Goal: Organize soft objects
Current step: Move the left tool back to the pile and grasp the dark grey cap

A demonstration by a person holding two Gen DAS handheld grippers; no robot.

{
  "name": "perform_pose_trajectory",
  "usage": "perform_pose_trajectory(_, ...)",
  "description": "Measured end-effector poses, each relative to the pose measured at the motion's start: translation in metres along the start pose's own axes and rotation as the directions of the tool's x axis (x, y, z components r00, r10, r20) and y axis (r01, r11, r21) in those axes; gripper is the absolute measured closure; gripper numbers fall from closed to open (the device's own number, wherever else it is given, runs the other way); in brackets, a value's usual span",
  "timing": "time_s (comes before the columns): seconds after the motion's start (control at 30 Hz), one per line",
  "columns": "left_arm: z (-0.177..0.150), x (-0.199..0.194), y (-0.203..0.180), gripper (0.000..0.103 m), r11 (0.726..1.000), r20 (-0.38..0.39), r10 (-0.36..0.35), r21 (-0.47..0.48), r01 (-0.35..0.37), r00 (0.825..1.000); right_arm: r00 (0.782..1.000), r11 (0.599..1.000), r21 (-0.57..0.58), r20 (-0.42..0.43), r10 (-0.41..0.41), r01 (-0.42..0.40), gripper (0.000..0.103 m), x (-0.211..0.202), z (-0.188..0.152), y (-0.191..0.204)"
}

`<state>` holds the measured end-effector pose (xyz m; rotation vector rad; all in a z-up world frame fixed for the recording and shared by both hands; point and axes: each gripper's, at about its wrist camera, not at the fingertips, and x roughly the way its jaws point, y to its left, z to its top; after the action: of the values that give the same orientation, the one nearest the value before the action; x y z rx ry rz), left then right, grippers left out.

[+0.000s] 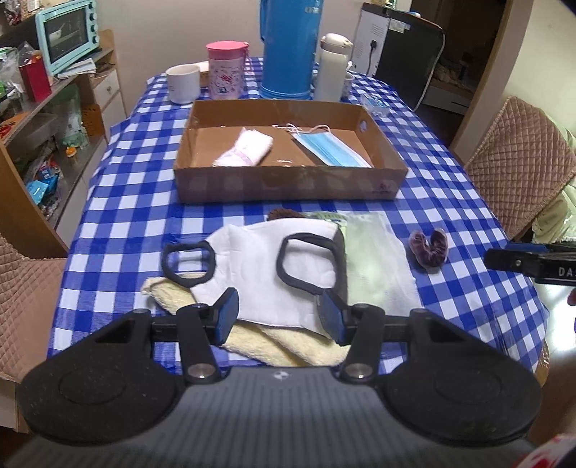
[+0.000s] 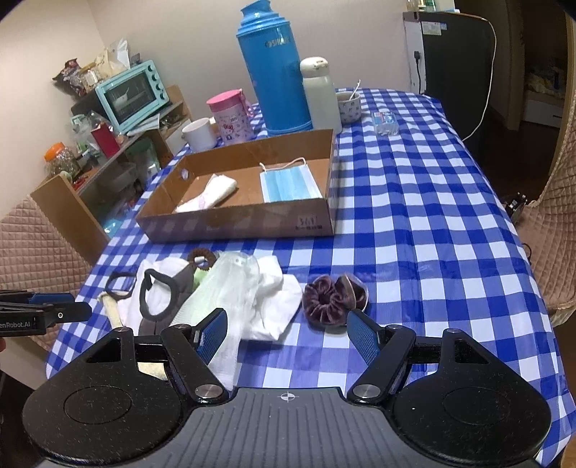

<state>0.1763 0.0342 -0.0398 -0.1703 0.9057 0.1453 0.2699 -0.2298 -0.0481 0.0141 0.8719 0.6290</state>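
A white cloth mask with dark ear loops (image 1: 266, 266) lies on a cream towel (image 1: 273, 342) near the table's front edge. My left gripper (image 1: 277, 313) is open, its blue pads either side of the mask's near edge, not pressing. A purple velvet scrunchie (image 2: 333, 298) lies to the right. My right gripper (image 2: 288, 334) is open just in front of it, over bare cloth and a clear plastic bag (image 2: 230, 288). The cardboard box (image 1: 288, 183) behind holds a blue surgical mask (image 1: 329, 149) and a folded pink-white cloth (image 1: 243, 147). A brown hair tie (image 2: 201, 259) lies behind the pile.
At the table's far end stand a blue thermos (image 2: 273, 68), a white bottle (image 2: 320, 97), a pink cup (image 2: 230, 115), a white mug (image 2: 198, 135) and a small cup (image 2: 349, 106). Quilted chairs flank the table. A shelf with a teal oven (image 1: 66, 34) is on the left.
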Motion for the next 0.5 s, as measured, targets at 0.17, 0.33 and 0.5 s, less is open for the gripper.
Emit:
perform_pose_trajectory(0.17, -0.004, 0.011, -0.007, 0.055, 1.0, -0.02, -0.018, 0.013, 0.018, 1.0, 1.0, 1.0, -0.002, -0.022, -0.008, 0.008, 0.03, 0.007, -0.002, -0.002)
perform_pose_trajectory(0.33, -0.009, 0.026, -0.014, 0.055, 0.999, -0.044, -0.04, 0.029, 0.042, 0.998, 0.999, 1.0, 0.007, -0.043, -0.02, 0.021, 0.03, 0.014, -0.004, -0.007)
perform_pose_trajectory(0.5, -0.012, 0.045, -0.021, 0.055, 0.998, -0.076, -0.051, 0.044, 0.055, 0.996, 0.998, 0.999, 0.012, -0.056, -0.036, 0.037, 0.03, 0.02, -0.005, -0.011)
